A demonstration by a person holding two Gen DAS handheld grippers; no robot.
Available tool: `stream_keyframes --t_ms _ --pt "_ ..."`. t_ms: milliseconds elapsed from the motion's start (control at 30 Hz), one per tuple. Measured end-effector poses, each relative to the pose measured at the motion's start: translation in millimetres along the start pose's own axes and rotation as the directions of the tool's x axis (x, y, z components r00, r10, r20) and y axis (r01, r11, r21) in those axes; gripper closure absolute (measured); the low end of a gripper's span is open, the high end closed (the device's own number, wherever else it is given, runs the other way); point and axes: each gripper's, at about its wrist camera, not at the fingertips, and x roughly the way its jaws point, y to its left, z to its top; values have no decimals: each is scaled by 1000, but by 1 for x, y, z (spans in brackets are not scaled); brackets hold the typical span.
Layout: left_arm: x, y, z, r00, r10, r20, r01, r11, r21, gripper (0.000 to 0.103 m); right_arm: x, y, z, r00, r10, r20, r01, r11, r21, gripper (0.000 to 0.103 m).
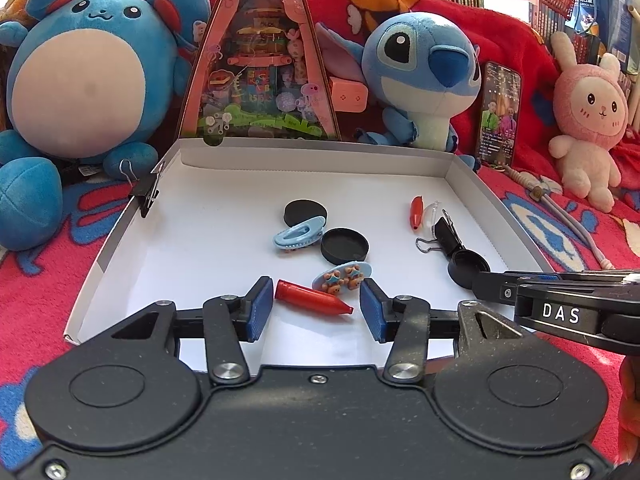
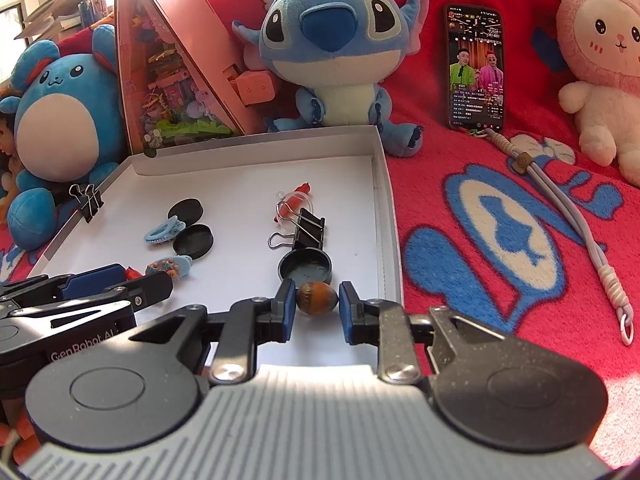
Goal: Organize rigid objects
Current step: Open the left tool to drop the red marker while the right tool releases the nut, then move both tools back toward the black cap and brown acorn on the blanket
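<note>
A white shallow box [image 1: 120, 236] lies on a red blanket and holds small rigid items. My left gripper [image 1: 316, 306] is open, its blue pads on either side of a red bullet-shaped piece [image 1: 310, 298] lying on the box floor. My right gripper [image 2: 317, 306] has its pads against a brown acorn-like nut [image 2: 316, 298] at the box's near right. In the box lie black round caps [image 1: 345, 245] [image 1: 305, 213], a blue hair clip [image 1: 298, 234], a bear clip [image 1: 342, 276], a black binder clip [image 2: 308, 232] and a second red piece [image 1: 417, 212].
Another binder clip [image 1: 146, 194] grips the box's left wall. Behind the box stand a pink toy package [image 1: 260, 64], a round blue plush [image 1: 76, 80] and a Stitch plush [image 1: 424, 80]. A phone [image 2: 476, 68], a cord [image 2: 568, 216] and a pink bunny plush [image 2: 604, 72] lie right.
</note>
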Motion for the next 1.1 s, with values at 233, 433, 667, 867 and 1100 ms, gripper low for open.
stream_keyframes --t_ms 233,433,667,867,1100 --pt "-2 -2 -2 1000 -3 0 3 1000 10 53 -1 2 -1 1000 0 6 1 1000 -14 71" --pt "-8 -1 -4 1000 -16 -12 16 1000 16 40 -4 3 -4 1000 3 19 -3 1000 -21 53" --pt "-28 -3 -9 999 -29 22 28 998 62 29 -13 9 -8 999 15 51 -11 998 -69 37" --pt "-53 -2 -14 996 -71 46 68 995 73 27 -25 7 -13 997 33 74 -26 996 -90 29" --pt "-83 -5 -23 990 -116 75 107 988 110 25 -45 2 -20 993 71 99 -63 994 -85 25"
